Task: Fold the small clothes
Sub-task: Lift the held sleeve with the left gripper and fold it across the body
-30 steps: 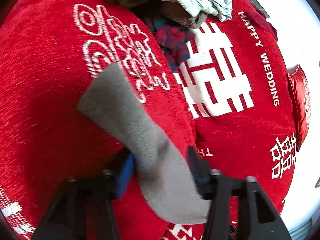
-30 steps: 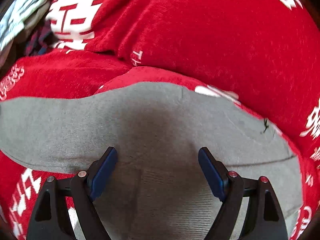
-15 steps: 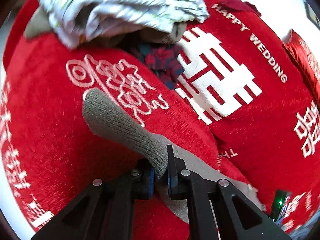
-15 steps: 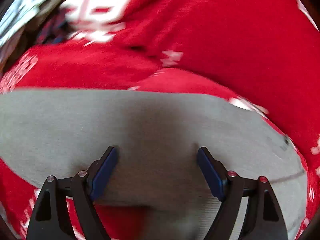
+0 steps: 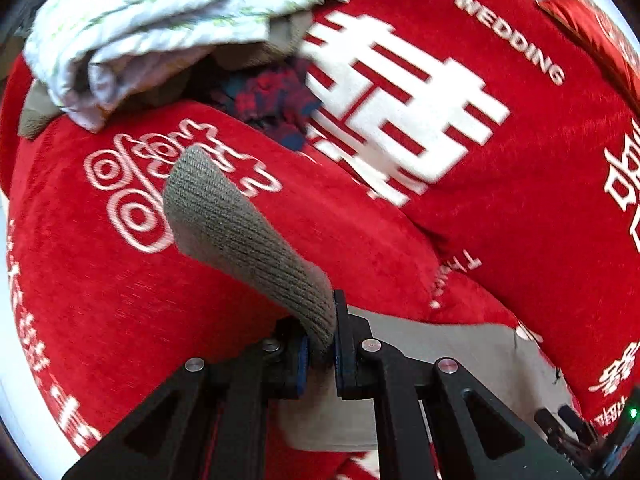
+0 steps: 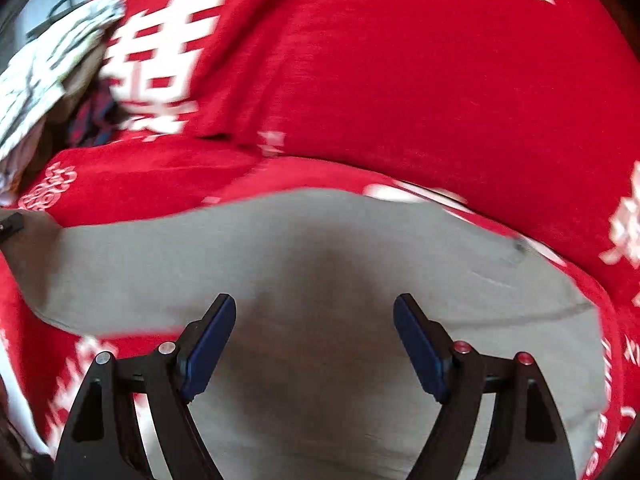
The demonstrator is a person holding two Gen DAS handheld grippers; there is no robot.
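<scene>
Grey sock [image 5: 240, 232], cuff end pinched between the closed fingers of the left gripper [image 5: 320, 350] at lower centre, remainder lying on the red wedding-print blanket [image 5: 500, 220]; right gripper [image 6: 314, 344], fingers wide apart and empty, above the sock's flat part; pile of clothes [image 5: 168, 20] upper left.

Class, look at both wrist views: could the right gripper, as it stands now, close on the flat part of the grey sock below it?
Probably yes. The right gripper is open directly over the grey sock, nothing lying between; the left gripper pinches the other end.
</scene>
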